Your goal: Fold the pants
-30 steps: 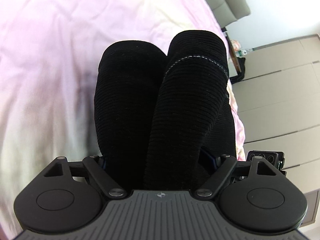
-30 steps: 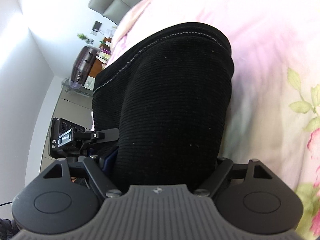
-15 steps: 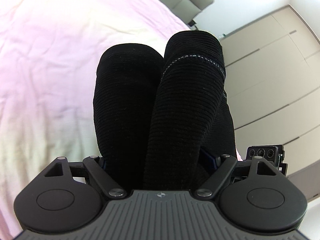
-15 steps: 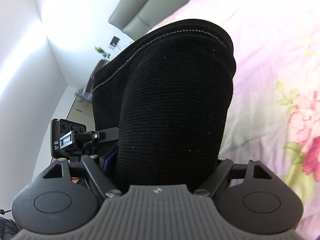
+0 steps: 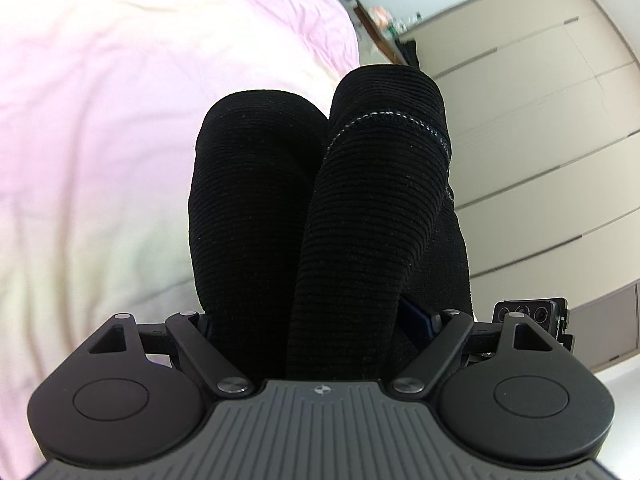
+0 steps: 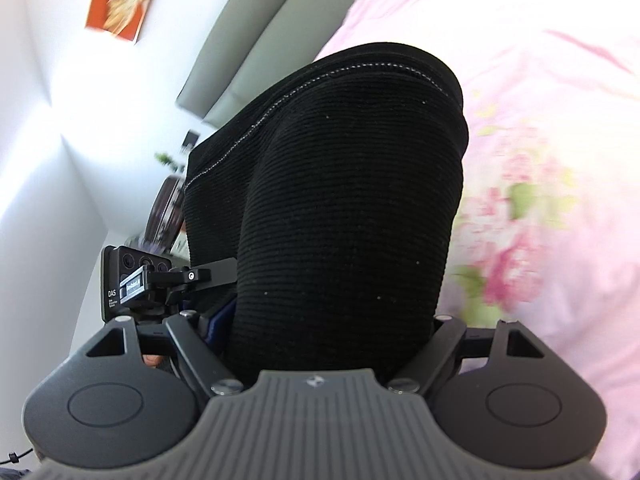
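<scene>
The left gripper is pinching 2 bunched folds of the black ribbed pants, which are hanging above the pink bed near its far edge, and the right gripper is clamping another thick fold wide. The knit is looking soft, limp and light, so gripping at hems or waistband should be holding best. A grey headboard and wardrobe are standing well apart, blocking nothing.

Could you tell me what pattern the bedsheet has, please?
The bedsheet is pink with flowers, clearest in the right wrist view.
</scene>
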The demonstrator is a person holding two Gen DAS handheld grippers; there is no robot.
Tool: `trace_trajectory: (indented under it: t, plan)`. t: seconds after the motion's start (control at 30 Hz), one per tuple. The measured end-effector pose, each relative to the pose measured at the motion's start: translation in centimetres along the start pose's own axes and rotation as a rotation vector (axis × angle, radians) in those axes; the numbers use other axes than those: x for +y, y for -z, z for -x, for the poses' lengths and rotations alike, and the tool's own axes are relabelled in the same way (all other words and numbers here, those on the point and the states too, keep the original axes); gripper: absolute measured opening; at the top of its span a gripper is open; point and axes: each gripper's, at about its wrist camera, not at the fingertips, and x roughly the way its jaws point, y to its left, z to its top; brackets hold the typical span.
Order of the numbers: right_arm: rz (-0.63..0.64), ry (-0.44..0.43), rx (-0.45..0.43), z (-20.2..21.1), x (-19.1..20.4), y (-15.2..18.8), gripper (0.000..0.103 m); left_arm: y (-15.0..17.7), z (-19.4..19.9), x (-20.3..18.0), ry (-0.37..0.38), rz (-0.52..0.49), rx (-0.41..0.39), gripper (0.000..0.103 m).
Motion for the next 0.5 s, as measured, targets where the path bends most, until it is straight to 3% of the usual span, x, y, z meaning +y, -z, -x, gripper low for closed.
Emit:
trace_trajectory:
  t: [0.27,0.5]
  plan:
    - [-0.095,0.016,-0.135,5.1,-6.2,-1.3,0.077,-4.9,-10.9,-4.1,0.018,-0.091,0.119,0.096]
    - [-0.124,0.081,-0.239,8.4,-10.8,-5.8,0.077,-10.1,-20.5,-5.2,0.078,-0.122,0.175,0.096]
